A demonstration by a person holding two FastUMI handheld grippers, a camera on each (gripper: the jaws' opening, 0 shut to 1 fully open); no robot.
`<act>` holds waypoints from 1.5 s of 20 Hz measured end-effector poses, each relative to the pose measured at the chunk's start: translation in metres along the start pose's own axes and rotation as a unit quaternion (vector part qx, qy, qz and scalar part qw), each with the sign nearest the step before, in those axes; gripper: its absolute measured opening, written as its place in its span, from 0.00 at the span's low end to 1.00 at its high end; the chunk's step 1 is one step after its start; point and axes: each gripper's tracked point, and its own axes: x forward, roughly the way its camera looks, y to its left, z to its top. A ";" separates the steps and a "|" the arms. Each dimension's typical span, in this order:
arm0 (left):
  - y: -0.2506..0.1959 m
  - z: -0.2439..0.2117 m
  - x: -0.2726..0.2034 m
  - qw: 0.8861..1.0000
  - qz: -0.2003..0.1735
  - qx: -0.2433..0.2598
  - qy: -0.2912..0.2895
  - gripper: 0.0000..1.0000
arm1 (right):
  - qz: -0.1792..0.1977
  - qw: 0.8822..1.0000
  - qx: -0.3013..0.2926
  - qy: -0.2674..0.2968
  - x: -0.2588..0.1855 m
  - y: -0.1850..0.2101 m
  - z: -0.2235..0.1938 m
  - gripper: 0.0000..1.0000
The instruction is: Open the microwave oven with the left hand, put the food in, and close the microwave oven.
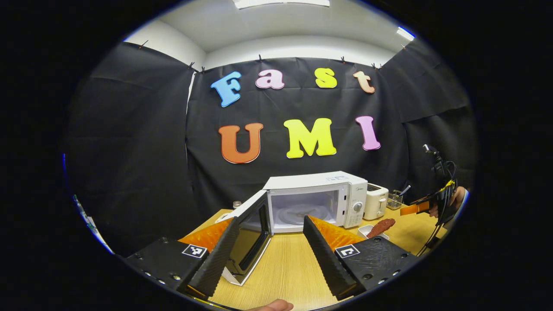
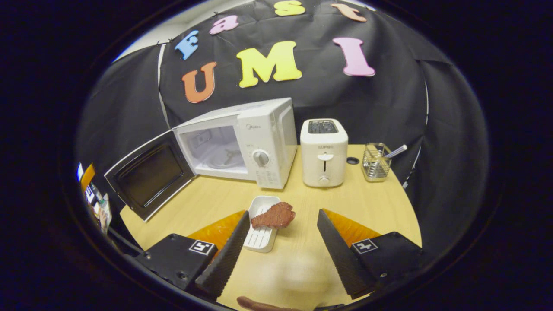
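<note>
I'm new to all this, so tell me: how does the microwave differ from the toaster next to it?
The microwave is a wide box; the toaster is narrower and stands upright. The microwave's door swings out from its front, baring an empty cavity, while the toaster's slots open upward. The microwave has a round dial; the toaster has a front lever. Both are white and stand on the wooden table.

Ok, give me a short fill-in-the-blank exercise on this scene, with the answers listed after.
1. The microwave door is ____.
2. The meat lies on a white ____.
3. Between the microwave and the wire basket stands a ____.
4. The right gripper is ____, holding nothing.

Answers: open; tray; toaster; open
</note>
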 end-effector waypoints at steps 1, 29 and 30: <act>-0.001 0.003 0.005 1.000 0.004 0.001 -0.003 0.92 | 0.016 0.999 0.020 0.019 0.012 -0.003 -0.004 0.98; 0.027 0.002 -0.008 0.998 -0.008 -0.060 -0.013 0.95 | -0.018 0.995 -0.042 -0.090 -0.010 0.101 0.041 0.10; 0.031 0.001 -0.008 0.998 -0.006 -0.063 -0.012 0.88 | -0.020 0.994 -0.046 -0.099 -0.006 0.110 0.043 0.11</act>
